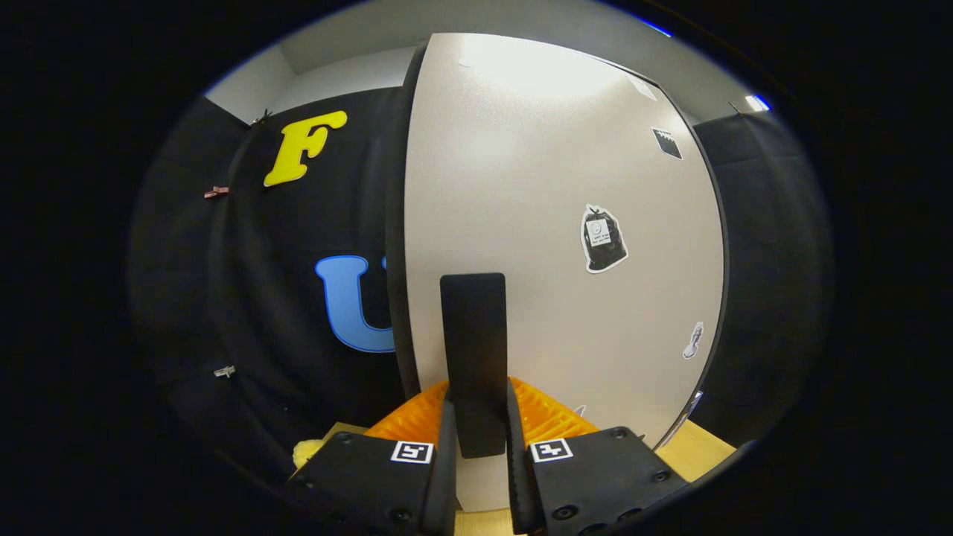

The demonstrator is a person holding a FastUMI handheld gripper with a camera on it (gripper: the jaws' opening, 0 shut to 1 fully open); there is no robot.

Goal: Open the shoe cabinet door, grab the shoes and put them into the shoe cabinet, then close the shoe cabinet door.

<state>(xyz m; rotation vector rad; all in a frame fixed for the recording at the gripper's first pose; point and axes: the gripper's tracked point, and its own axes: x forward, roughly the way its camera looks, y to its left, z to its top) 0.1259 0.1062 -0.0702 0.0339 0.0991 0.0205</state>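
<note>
The shoe cabinet's pale door [536, 186] stands right in front of me, with a dark edge down its left side. A flat black upright handle [473, 327] sits on it. My gripper [479, 417] is shut on the lower end of that handle, one finger pressing on each side. I cannot tell whether the door is closed or partly swung out. A pale yellow soft thing [307, 451] peeks out low on the left of the gripper; what it is I cannot tell.
Stickers dot the door, the biggest a black bag shape [603, 240] to the right of the handle. A light wooden surface [700, 450] shows below the door's right corner. Black cloth walls close in on both sides.
</note>
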